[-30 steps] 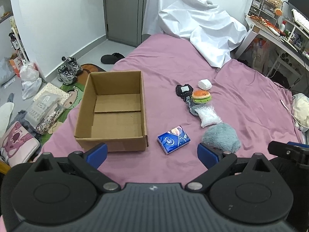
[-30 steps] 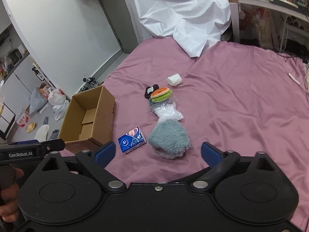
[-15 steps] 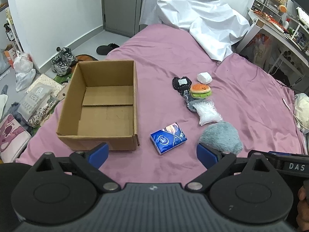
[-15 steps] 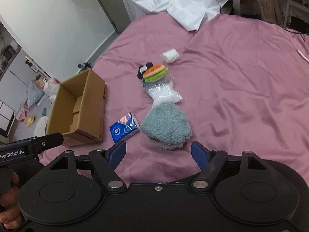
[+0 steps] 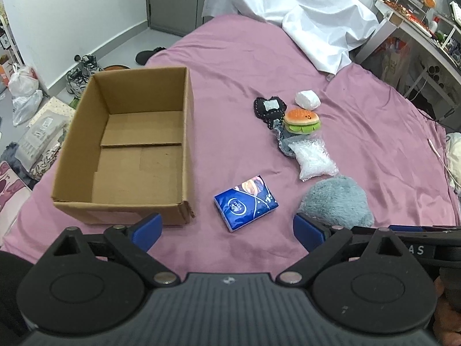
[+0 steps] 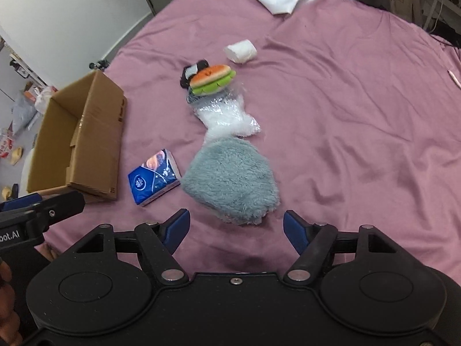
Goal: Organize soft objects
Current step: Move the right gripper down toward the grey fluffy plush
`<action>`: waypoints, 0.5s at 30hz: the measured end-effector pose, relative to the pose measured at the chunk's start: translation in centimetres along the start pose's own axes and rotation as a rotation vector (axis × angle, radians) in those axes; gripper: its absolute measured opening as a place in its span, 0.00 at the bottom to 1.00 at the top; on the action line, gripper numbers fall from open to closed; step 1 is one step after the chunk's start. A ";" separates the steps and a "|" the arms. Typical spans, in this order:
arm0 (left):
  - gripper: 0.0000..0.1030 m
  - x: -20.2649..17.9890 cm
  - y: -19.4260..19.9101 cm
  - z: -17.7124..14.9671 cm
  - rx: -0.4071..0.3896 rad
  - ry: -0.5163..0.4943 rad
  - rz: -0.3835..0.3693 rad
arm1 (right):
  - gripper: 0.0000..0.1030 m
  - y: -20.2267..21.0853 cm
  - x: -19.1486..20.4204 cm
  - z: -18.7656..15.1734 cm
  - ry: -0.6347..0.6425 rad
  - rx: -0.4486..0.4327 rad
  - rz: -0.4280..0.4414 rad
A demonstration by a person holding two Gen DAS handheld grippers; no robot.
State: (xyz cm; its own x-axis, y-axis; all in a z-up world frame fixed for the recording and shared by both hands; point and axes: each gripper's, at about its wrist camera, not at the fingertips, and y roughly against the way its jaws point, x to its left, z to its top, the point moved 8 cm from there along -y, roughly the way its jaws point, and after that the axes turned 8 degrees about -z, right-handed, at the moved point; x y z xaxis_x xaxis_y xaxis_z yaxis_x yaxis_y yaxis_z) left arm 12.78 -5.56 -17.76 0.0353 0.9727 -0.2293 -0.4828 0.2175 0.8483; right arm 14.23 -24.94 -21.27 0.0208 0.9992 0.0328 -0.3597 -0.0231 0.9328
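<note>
Both grippers hover wide open and empty over a pink bed (image 5: 236, 57): the right gripper (image 6: 236, 230) just short of a grey plush (image 6: 232, 181), the left gripper (image 5: 227, 229) facing a blue tissue pack (image 5: 246, 203) beside an open box (image 5: 126, 144). A burger toy (image 5: 301, 120) and plastic bag (image 5: 312, 158) lie farther up the bed.

A wide bed (image 5: 245, 57) fills the middle of the room, its mauve sheet creased and rumpled. At its head lies a crumpled white sheet (image 5: 302, 8). White walls (image 5: 72, 8) run down to a pale floor (image 5: 121, 40), and a grey door (image 5: 175, 0) stands in the corner. On the floor by the wall sit sneakers (image 5: 83, 72), a black slipper (image 5: 148, 54) and white plastic bags (image 5: 24, 92). Over on the right, a cluttered white desk (image 5: 417, 28) with shelves. The light is even and soft.
</note>
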 end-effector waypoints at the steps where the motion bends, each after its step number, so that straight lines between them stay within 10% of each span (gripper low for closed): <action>1: 0.95 0.0 -0.3 0.1 0.003 0.000 -0.001 | 0.68 -0.3 0.1 0.1 0.003 0.005 -0.004; 15: 0.94 -0.5 -3.6 0.9 0.042 0.021 -0.012 | 0.61 -3.3 -0.8 1.7 -0.102 0.015 0.021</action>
State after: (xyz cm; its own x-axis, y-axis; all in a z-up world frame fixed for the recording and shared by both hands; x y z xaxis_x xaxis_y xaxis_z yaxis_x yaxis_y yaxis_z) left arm 15.32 -6.75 -20.23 0.0227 0.9681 -0.2494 -0.4449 0.2332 0.8647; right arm 17.00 -25.73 -23.75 0.1086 0.9902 0.0881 -0.3470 -0.0453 0.9368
